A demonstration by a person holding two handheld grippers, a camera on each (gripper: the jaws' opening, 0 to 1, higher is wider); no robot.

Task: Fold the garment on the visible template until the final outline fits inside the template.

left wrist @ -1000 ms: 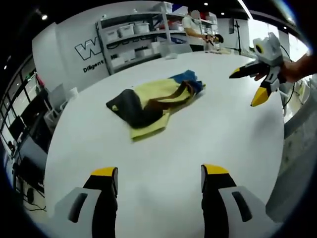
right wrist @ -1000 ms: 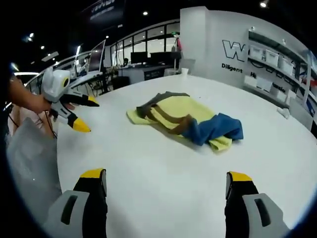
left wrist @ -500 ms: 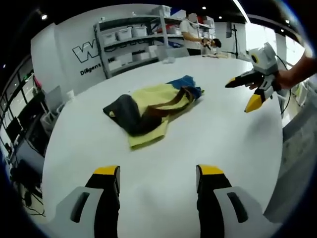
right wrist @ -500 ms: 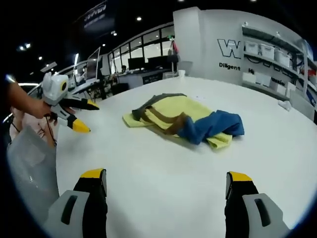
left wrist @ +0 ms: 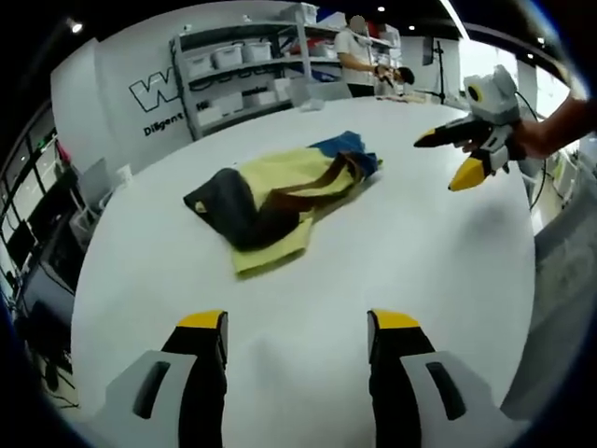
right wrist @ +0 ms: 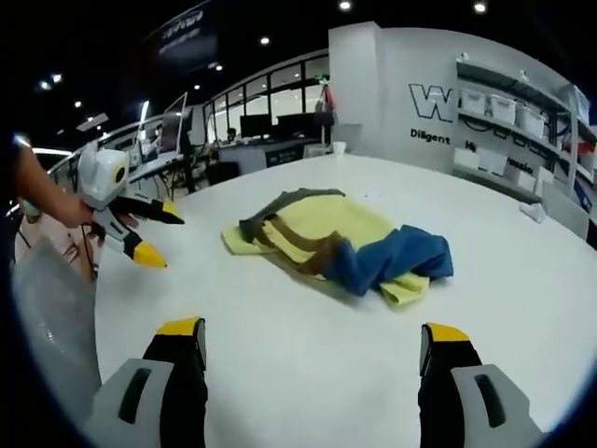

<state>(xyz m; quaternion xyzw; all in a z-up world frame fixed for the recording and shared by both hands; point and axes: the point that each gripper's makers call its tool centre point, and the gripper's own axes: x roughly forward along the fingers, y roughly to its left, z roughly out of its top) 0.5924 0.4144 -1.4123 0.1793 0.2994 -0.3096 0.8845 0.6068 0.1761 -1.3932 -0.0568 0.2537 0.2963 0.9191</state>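
A crumpled garment lies in a heap on the round white table (left wrist: 410, 252): yellow cloth (left wrist: 280, 182) with a dark grey part, brown bands and a blue part at its far end. In the right gripper view the same garment (right wrist: 326, 238) has its blue part (right wrist: 401, 257) nearest. My left gripper (left wrist: 294, 327) is open over bare table, well short of the garment. My right gripper (right wrist: 312, 336) is open too, also short of the garment. Each gripper shows in the other's view, held by a hand and open: the right gripper (left wrist: 462, 154) and the left gripper (right wrist: 140, 233).
Shelves with white bins (left wrist: 242, 70) stand behind the table, with a person (left wrist: 359, 56) near them. Desks with monitors (right wrist: 270, 121) line the far side in the right gripper view. A small white cup (right wrist: 339, 147) stands at the table's far edge.
Both views have shifted slightly as the hands moved; the right gripper has drifted a little towards the garment. The garment lies as before, and both grippers stay open.
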